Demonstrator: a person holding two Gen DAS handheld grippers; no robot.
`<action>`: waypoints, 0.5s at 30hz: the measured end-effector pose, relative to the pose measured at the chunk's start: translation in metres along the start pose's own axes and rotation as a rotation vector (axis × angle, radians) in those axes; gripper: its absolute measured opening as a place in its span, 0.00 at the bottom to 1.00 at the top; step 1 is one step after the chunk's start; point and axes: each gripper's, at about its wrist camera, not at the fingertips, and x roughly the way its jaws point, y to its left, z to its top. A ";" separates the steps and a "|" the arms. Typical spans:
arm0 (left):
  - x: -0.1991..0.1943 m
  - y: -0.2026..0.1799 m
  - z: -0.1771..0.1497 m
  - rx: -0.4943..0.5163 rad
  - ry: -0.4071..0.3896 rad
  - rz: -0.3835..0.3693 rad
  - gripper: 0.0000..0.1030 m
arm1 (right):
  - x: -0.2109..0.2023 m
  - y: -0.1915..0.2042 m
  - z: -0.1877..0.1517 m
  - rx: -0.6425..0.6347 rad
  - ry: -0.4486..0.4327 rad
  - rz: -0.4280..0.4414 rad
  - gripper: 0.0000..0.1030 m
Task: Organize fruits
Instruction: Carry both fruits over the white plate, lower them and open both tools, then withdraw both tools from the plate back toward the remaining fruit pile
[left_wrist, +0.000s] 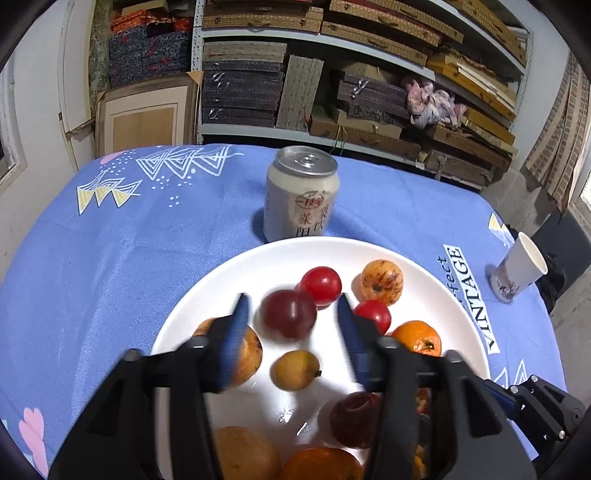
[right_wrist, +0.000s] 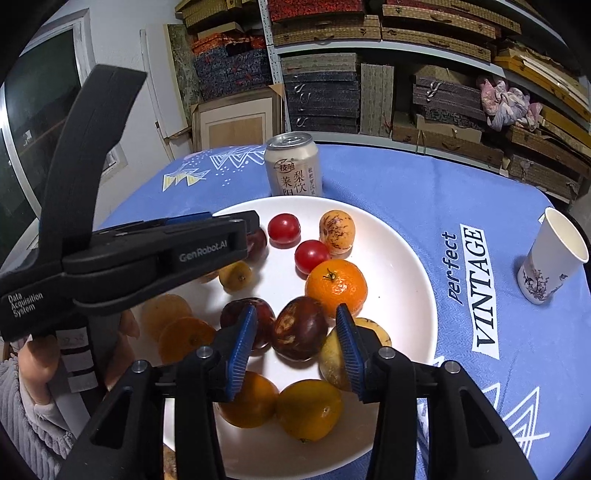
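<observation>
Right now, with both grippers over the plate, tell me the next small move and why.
Probably close the right gripper on the dark plum. Its pads already stand either side of that fruit with a small gap, not yet pressing. The left gripper is also open over another plum on the white plate, so it could wait. That is a judgement, not a certainty.

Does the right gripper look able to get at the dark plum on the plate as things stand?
Probably yes. The right gripper already brackets the dark plum, jaws open either side. Another plum and a yellow fruit crowd the pads' flanks, so closing could nudge them.
</observation>
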 end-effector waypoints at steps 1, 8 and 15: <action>-0.003 0.000 0.000 -0.001 -0.011 0.003 0.60 | -0.001 -0.001 0.000 0.004 -0.002 0.001 0.45; -0.023 0.001 0.000 0.001 -0.039 -0.019 0.60 | -0.019 -0.010 0.002 0.033 -0.032 0.024 0.46; -0.073 -0.001 -0.029 0.039 -0.087 0.031 0.60 | -0.044 -0.001 -0.003 0.032 -0.058 0.037 0.51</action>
